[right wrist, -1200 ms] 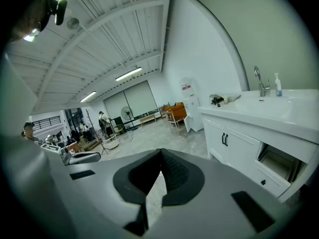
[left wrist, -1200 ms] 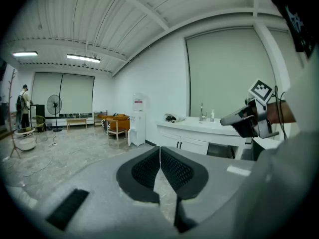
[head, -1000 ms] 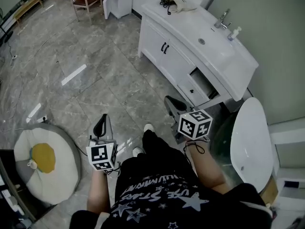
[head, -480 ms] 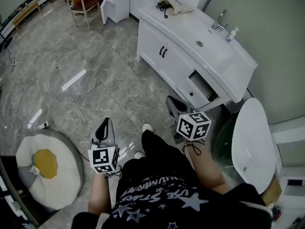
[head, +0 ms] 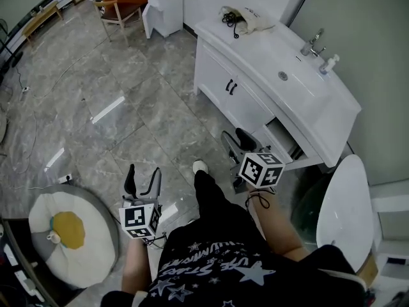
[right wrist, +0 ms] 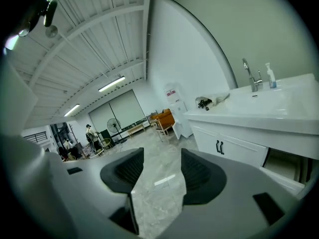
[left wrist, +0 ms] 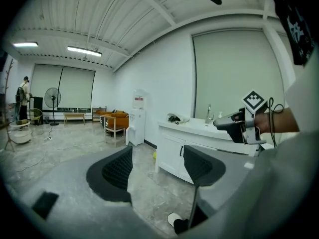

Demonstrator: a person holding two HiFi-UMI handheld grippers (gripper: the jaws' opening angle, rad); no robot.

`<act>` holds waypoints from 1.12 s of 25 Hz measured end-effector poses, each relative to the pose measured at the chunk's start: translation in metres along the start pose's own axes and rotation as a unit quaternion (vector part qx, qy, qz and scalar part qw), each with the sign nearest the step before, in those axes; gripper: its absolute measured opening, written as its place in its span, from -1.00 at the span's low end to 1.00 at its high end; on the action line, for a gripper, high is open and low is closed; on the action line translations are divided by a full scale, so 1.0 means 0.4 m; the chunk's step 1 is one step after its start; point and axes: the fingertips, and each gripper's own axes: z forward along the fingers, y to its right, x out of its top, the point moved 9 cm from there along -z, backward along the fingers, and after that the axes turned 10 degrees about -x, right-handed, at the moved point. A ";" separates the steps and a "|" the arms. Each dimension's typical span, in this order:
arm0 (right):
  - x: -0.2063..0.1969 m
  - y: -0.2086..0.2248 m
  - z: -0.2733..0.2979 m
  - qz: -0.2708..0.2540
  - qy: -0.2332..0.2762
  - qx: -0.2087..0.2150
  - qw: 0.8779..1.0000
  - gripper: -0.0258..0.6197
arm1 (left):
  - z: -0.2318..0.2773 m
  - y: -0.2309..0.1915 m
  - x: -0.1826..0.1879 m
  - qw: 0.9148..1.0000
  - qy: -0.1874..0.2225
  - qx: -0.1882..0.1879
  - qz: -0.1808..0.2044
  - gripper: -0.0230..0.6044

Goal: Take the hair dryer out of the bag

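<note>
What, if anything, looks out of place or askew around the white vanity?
One lower drawer of the vanity stands pulled open. At the far end of the countertop the cloth bag lies slumped, a black cord spilling from its mouth. Nothing looks spilled or broken.

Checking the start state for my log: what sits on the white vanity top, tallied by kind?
Cloth bag, black cord at its mouth: 1
Faucet: 1
Pump bottle: 1
Total: 3
</note>
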 end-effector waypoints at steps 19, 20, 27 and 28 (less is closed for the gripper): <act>0.387 0.266 0.591 0.060 -0.033 -0.007 0.998 0.12 | 0.686 -0.200 0.283 1.000 -0.021 -0.011 0.012 0.12; 0.396 0.284 0.604 0.062 -0.036 -0.014 0.997 0.13 | 0.715 -0.202 0.294 1.000 -0.020 -0.015 0.014 0.12; 0.433 0.374 0.666 0.098 -0.065 -0.054 0.992 0.15 | 0.866 -0.233 0.360 0.998 -0.030 -0.046 0.026 0.12; 0.438 0.386 0.670 0.104 -0.061 -0.059 0.991 0.15 | 0.888 -0.240 0.364 0.998 -0.032 -0.052 0.026 0.12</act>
